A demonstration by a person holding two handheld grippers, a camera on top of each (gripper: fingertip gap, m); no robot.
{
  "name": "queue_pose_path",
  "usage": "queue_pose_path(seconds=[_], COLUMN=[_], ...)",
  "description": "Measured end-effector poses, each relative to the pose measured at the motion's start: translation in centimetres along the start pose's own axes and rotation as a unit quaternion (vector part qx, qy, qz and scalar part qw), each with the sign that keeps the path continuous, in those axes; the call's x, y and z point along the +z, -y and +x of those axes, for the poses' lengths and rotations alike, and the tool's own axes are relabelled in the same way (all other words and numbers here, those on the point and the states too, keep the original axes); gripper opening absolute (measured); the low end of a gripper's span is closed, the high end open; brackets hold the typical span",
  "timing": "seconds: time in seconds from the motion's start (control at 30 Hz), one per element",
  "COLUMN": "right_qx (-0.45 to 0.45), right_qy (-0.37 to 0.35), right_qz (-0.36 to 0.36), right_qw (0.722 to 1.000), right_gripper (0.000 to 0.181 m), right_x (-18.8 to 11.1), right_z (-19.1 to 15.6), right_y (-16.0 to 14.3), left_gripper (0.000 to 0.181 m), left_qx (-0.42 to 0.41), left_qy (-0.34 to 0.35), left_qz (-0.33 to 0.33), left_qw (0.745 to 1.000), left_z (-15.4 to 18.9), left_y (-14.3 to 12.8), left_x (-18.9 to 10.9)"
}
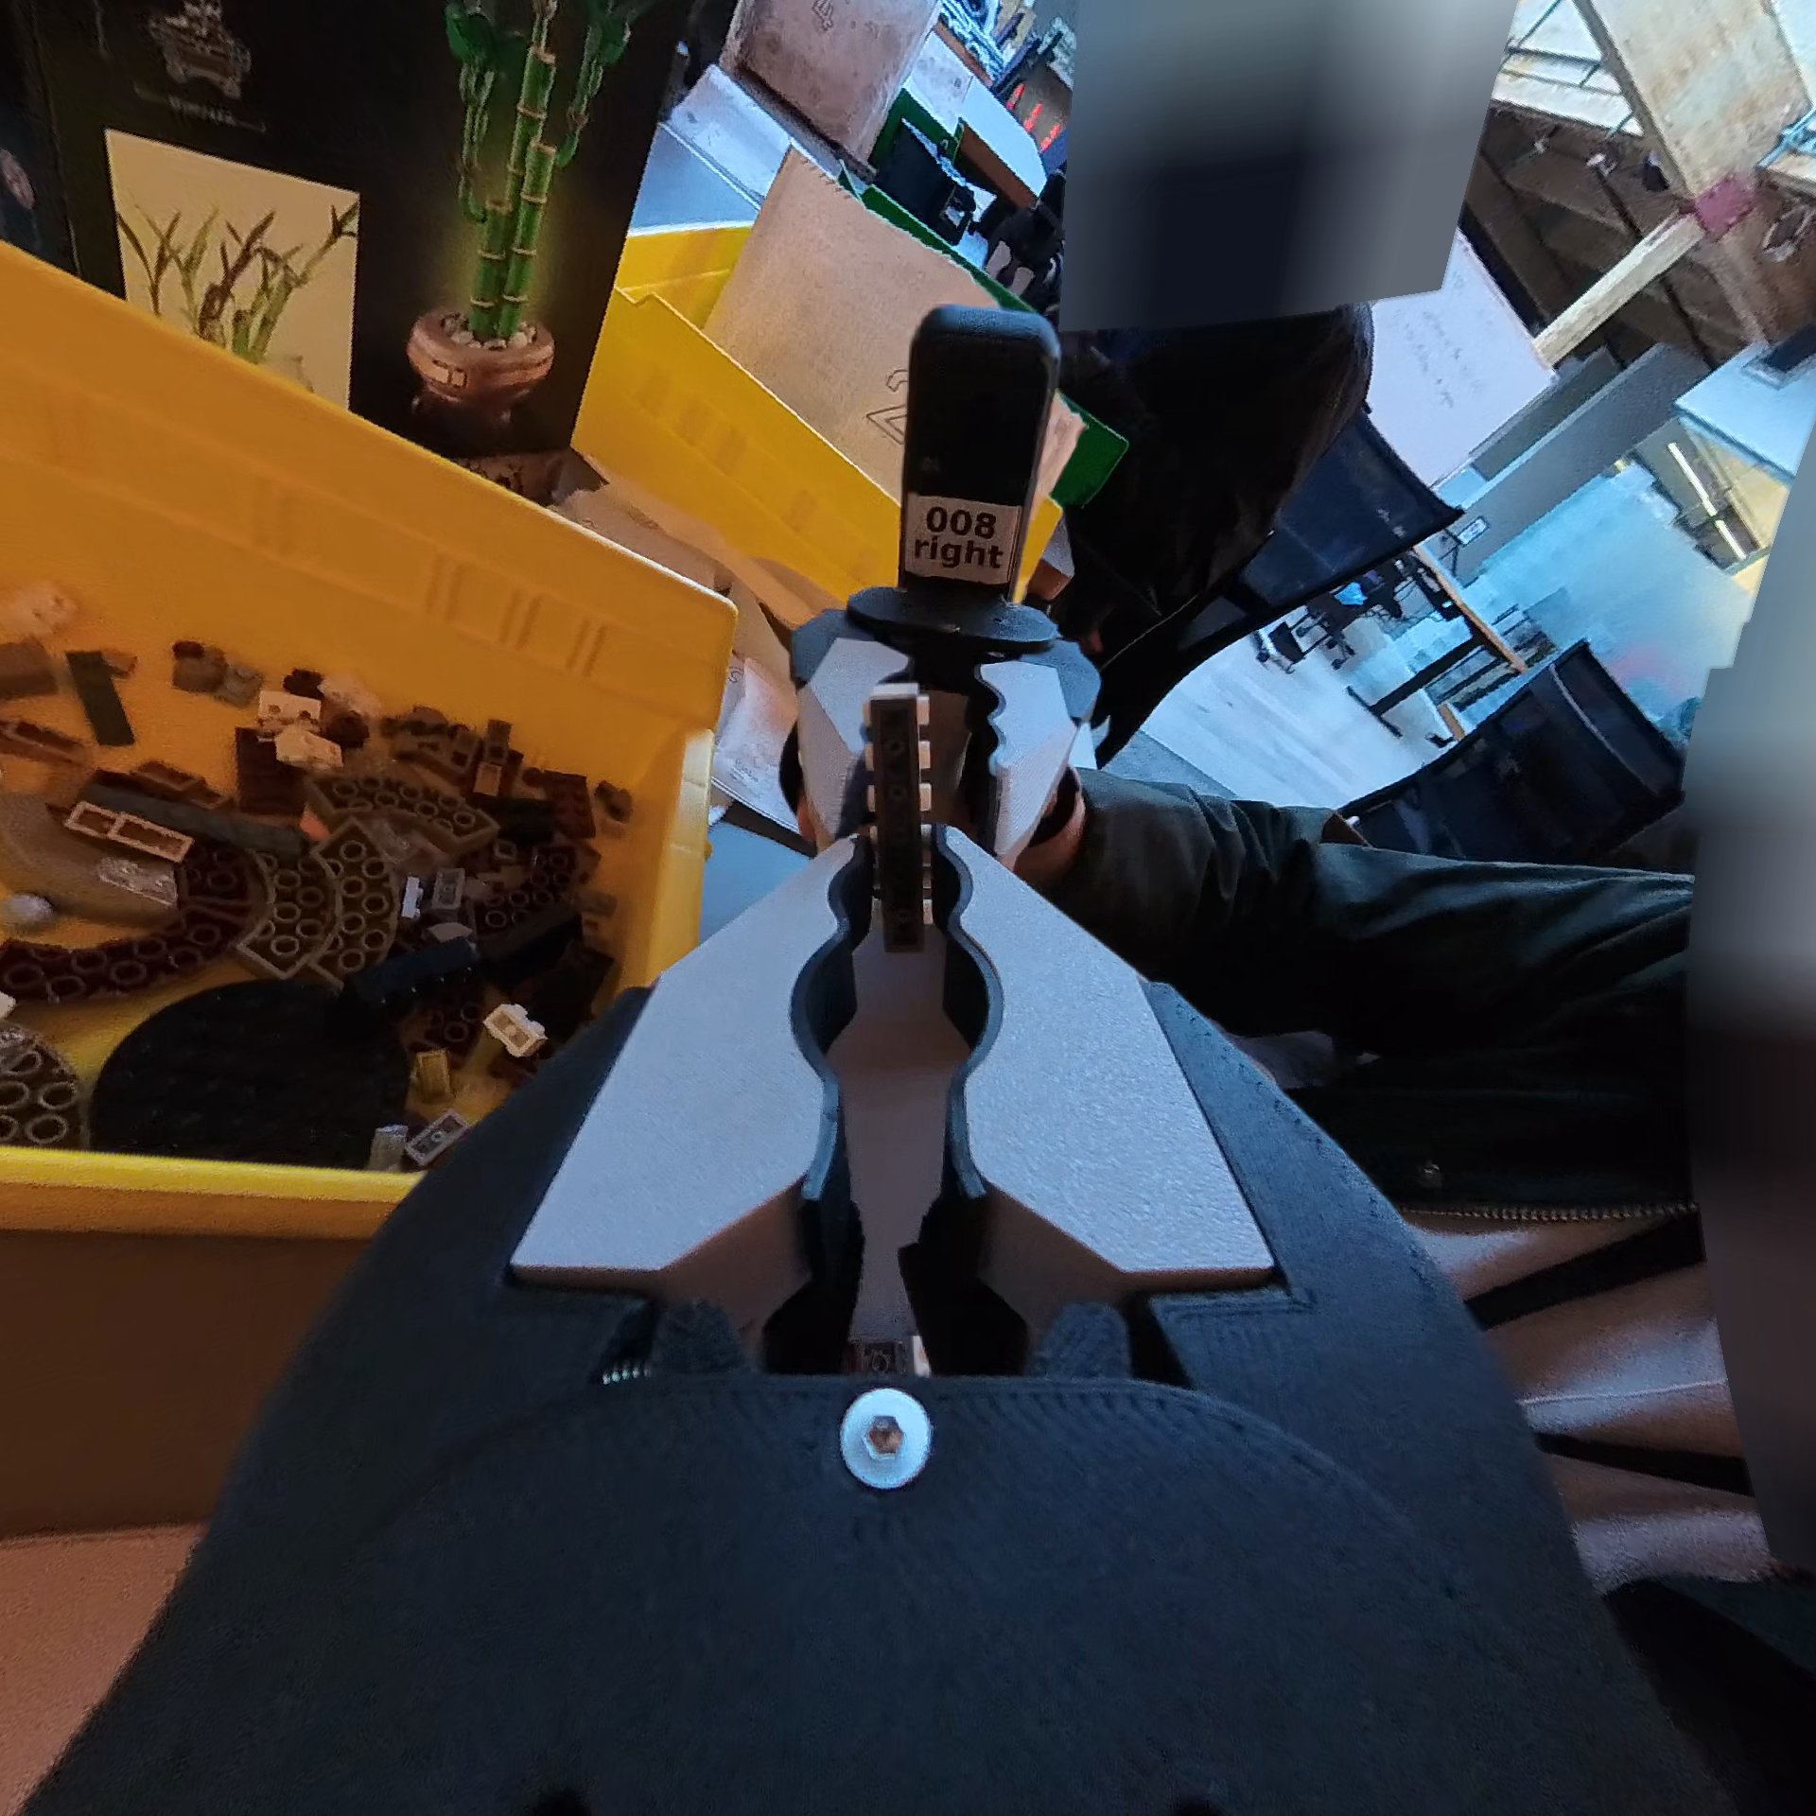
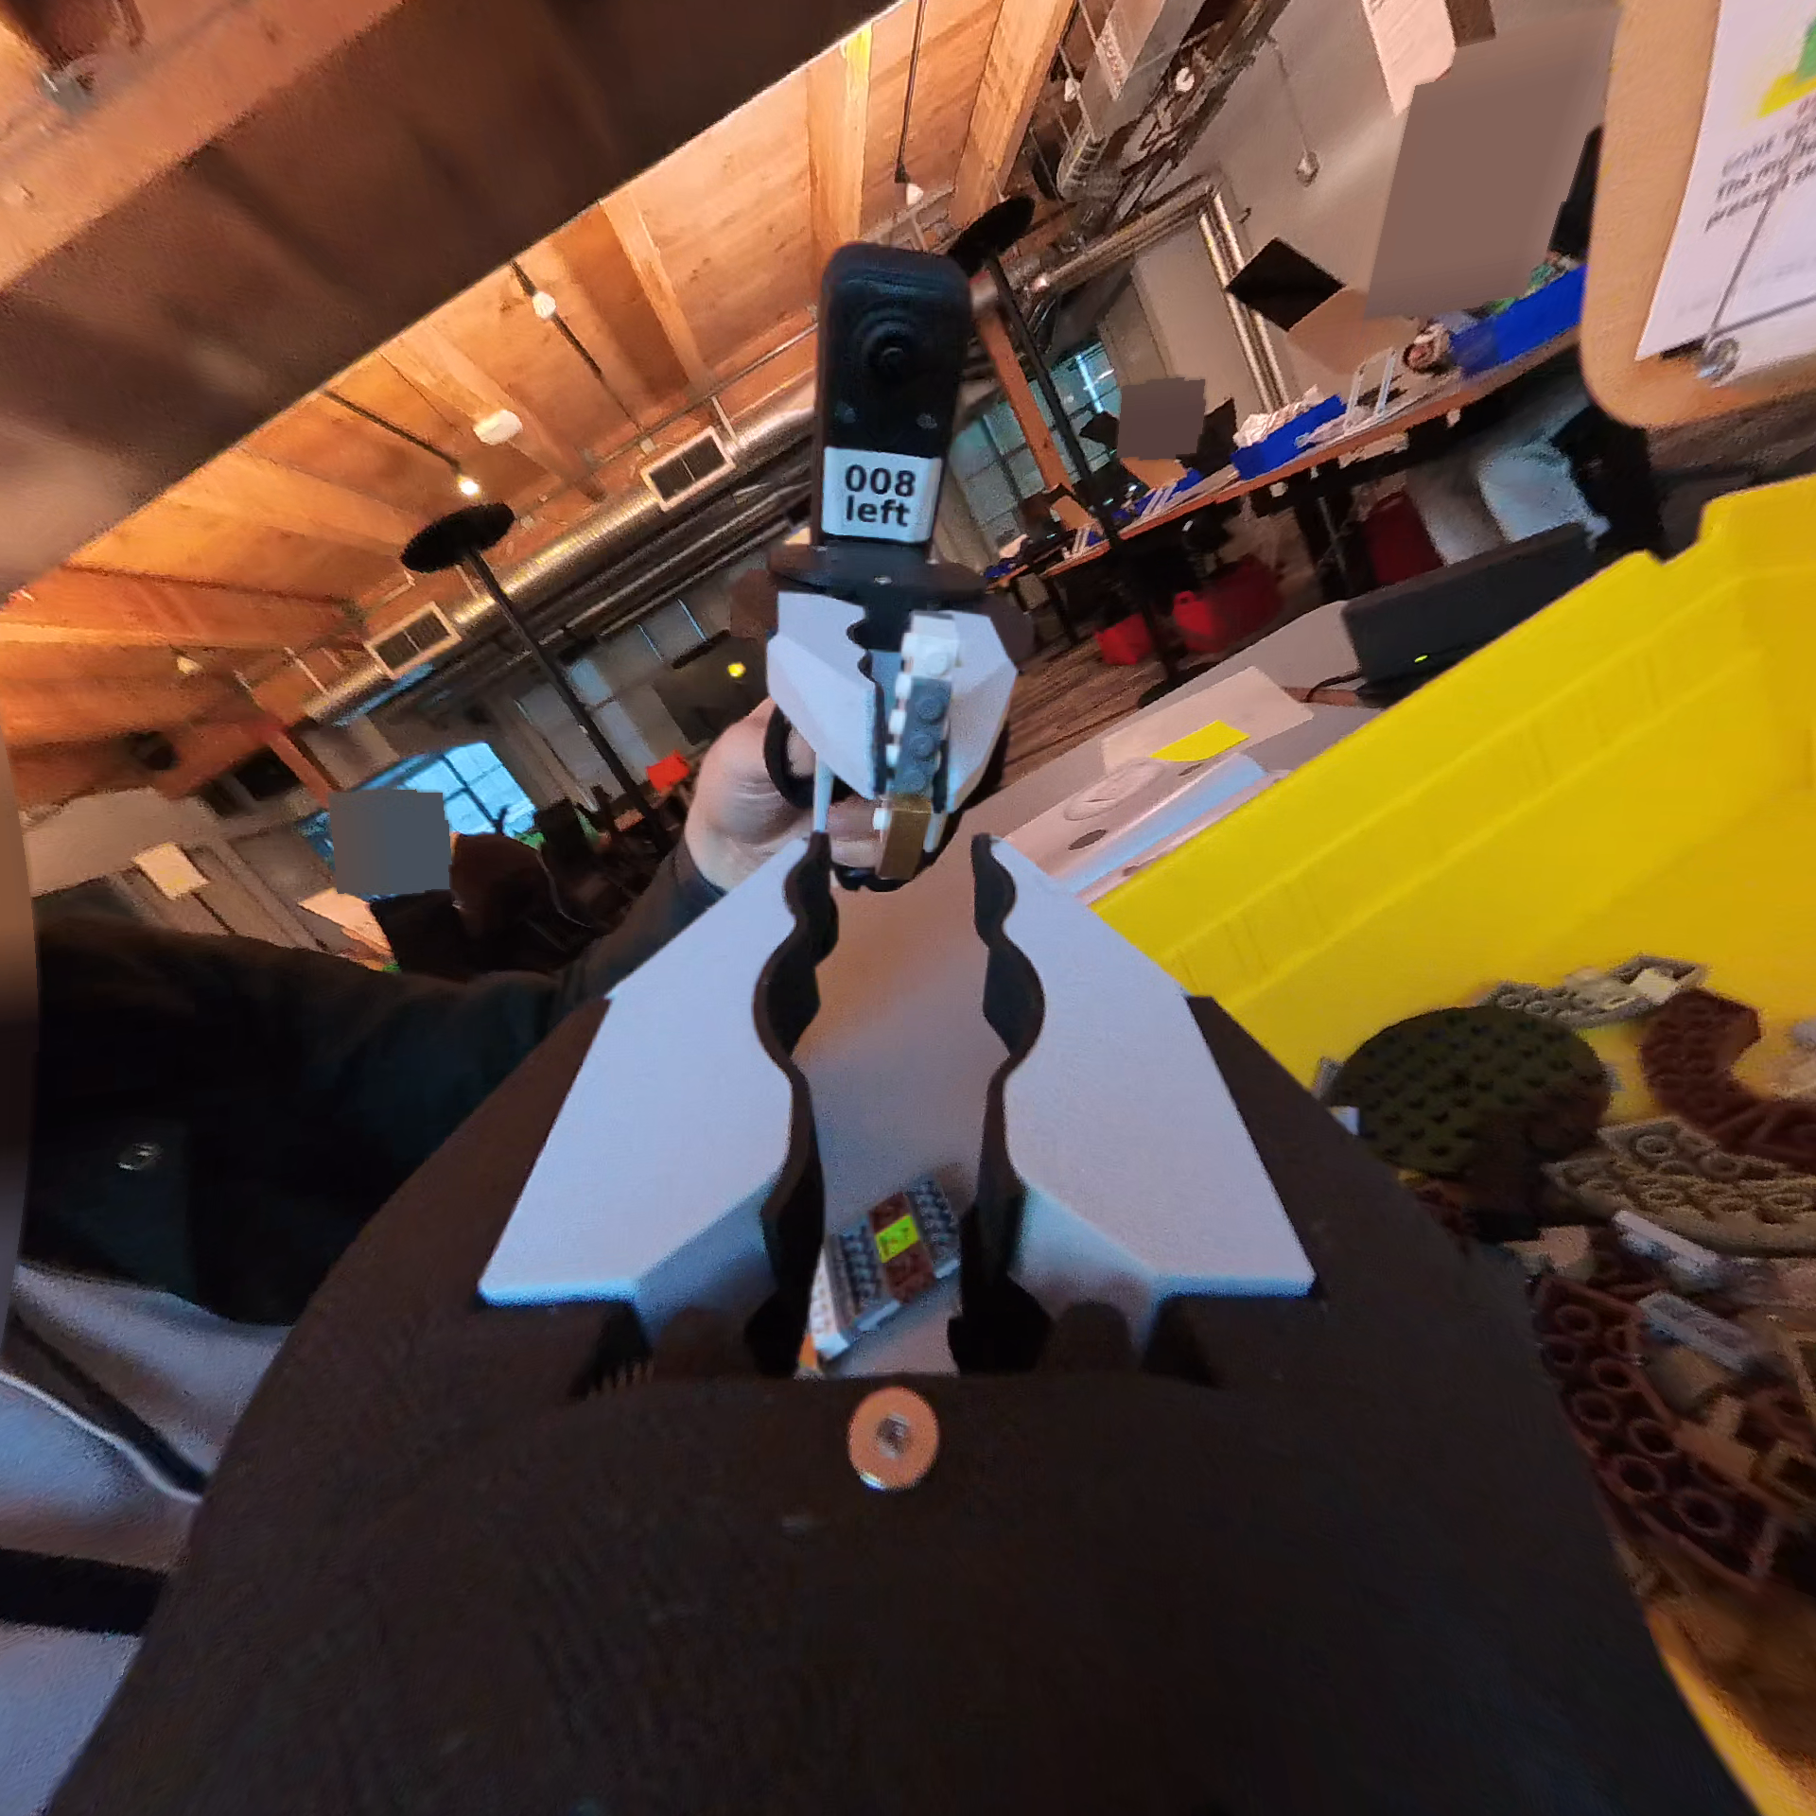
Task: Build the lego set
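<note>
One narrow brick strip [image 1: 902,835] of grey and white plates, clamped at its lower end by the left gripper [image 1: 904,889], held upright in mid-air, well above the loose parts. Tan piece [image 2: 906,830] at the strip's end nearest the right gripper [image 2: 896,865], seen in the right wrist view. Right gripper released, jaws parted, facing the strip head-on, just beside its tip; contact cannot be told. Open air to either side of the strip. Yellow bin [image 1: 511,609] close alongside, holding a pile of brown, grey and black bricks [image 1: 324,884]. Set box [image 1: 393,226] standing behind the bin. Cardboard sheet [image 1: 835,324] beyond. Small part-built assembly [image 2: 884,1253] lying below the right gripper. Timber ceiling [image 2: 609,295] overhead; long work tables [image 2: 1327,452] across the room.
</note>
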State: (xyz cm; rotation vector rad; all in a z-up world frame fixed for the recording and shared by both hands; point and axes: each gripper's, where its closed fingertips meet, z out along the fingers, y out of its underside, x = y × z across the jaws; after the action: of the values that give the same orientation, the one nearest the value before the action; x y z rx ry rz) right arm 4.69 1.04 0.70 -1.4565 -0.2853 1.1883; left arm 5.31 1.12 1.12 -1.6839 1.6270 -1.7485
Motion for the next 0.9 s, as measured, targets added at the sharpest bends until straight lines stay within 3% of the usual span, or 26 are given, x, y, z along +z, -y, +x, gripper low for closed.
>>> queue_pose_path(seconds=[0.1, 0.17, 0.63, 0.9], right_qx=[0.013, 0.006, 0.015, 0.046], right_qy=[0.004, 0.012, -0.016, 0.056], right_qz=[-0.025, -0.03, -0.077, -0.061], right_qw=[1.0, 0.999, 0.997, 0.995], right_gripper=[0.027, 0.006, 0.005, 0.005], right_x=[0.5, 0.7, 0.6, 0.8], right_z=[-0.2, -0.6, 0.3, -2.1], right_y=[-0.8, -1.2, -2.3, -1.6], left_gripper=[0.01, 0.01, 0.01, 0.009], left_qx=[0.007, 0.009, 0.003, -0.014], left_qy=[-0.006, -0.013, -0.008, -0.1], left_qz=[0.001, -0.004, -0.024, -0.006], left_qw=[1.0, 1.0, 1.0, 0.995], left_z=[0.4, 0.7, 0.0, 2.4], left_y=[0.0, -0.2, -1.2, -0.7], left_x=[0.4, 0.8, 1.3, 0.6])
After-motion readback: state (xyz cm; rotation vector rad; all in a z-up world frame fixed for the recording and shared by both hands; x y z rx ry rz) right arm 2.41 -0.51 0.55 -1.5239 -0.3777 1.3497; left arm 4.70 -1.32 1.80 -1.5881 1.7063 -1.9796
